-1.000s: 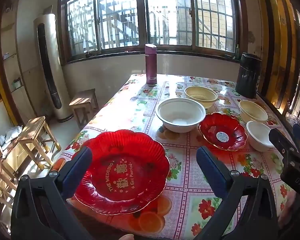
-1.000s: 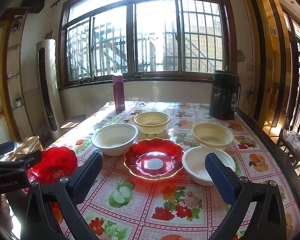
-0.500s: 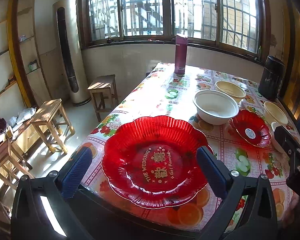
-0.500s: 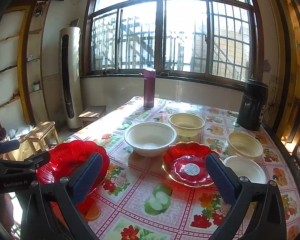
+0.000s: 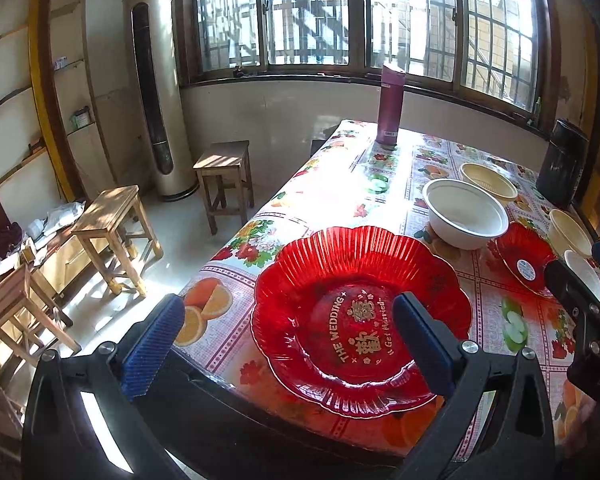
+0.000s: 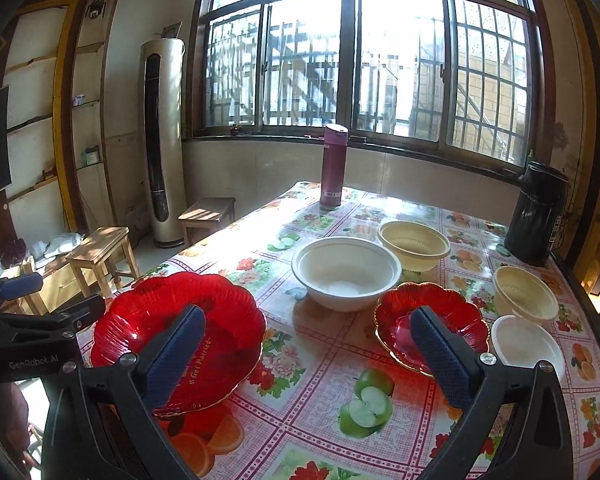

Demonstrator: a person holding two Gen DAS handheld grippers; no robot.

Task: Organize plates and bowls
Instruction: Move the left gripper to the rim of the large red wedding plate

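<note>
Left gripper [image 5: 288, 340]: jaws wide apart, holding nothing, low in the left wrist frame; the right pad overlaps the big plate [image 5: 360, 320] at lower centre, the left pad sits off the table's near corner; contact with the plate cannot be told. Right gripper [image 6: 306, 356]: jaws wide apart, empty, low in the right wrist frame, bracketing bare tablecloth between the two red plates. Big plate: red, scalloped, gold lettering, flat on the table [image 6: 332, 364] at its near left corner, alone. Small plate [image 6: 432, 328]: red, scalloped, right of centre in the right wrist frame, flat, alone, well apart from the big plate. Large white bowl [image 6: 346, 272]: centre, upright, just beyond the small plate. Small white bowl [image 6: 528, 348]: lower right, just beside the small plate. Cream bowl [image 6: 414, 244]: upper right of centre, behind the large white bowl, upright. Second cream bowl [image 6: 526, 296]: right edge, just behind the small white bowl. Other items: purple flask [image 6: 334, 164] at the far end, upper centre; black canister [image 6: 536, 212] at the right edge; stools [image 5: 112, 236] on the floor, left. Status, as judged: nothing stacked or nested, every piece separate, so the organizing appears barely begun; the left gripper's position suggests the big plate is first in line. Remaining, presumably: plates together, bowls nested by kind.
</note>
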